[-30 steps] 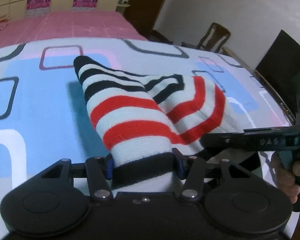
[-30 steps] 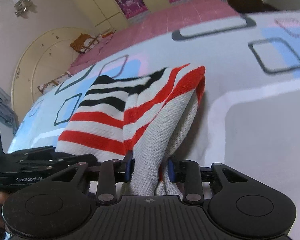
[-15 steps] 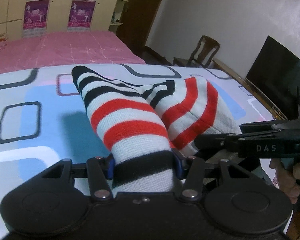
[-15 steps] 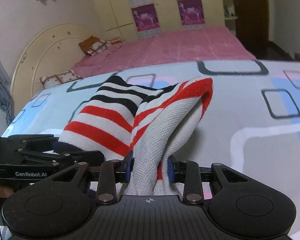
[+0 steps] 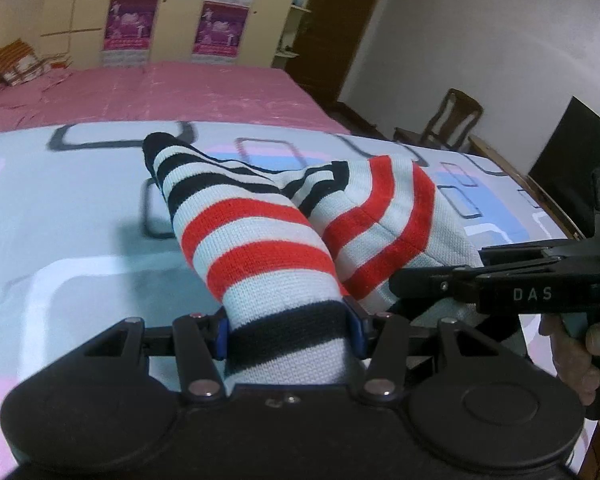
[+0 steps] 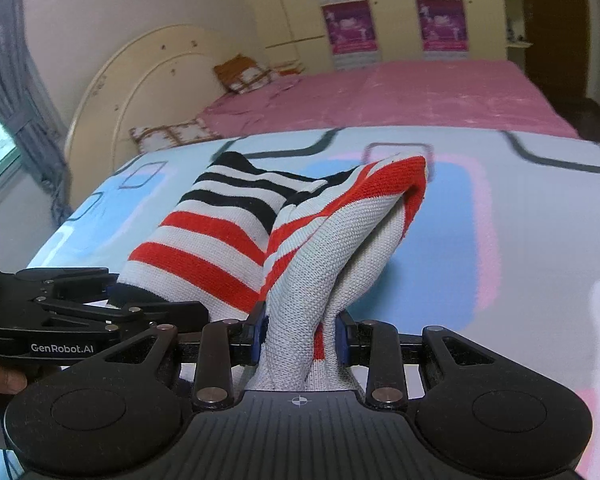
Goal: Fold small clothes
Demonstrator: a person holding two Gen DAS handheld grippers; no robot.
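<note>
A small knit garment with red, black and white stripes [image 5: 260, 240] hangs between both grippers above a patterned sheet [image 5: 80, 208]. My left gripper [image 5: 290, 322] is shut on its black-banded edge. My right gripper [image 6: 300, 336] is shut on a bunched grey-white part of the same striped garment [image 6: 328, 240]. The right gripper also shows in the left wrist view [image 5: 500, 284], close beside on the right; the left gripper shows in the right wrist view [image 6: 80, 316] at the left. The far end of the garment droops toward the sheet.
A pink bed [image 5: 160, 96] with pillows [image 6: 240, 76] lies beyond the sheet. A wooden chair [image 5: 452, 120] and a dark screen [image 5: 568, 152] stand at the right. A wardrobe with posters [image 6: 392, 20] lines the back wall.
Both grippers have lifted the striped garment higher off the sheet, and the views have tilted up to show more of the room. Both grips are unchanged.
</note>
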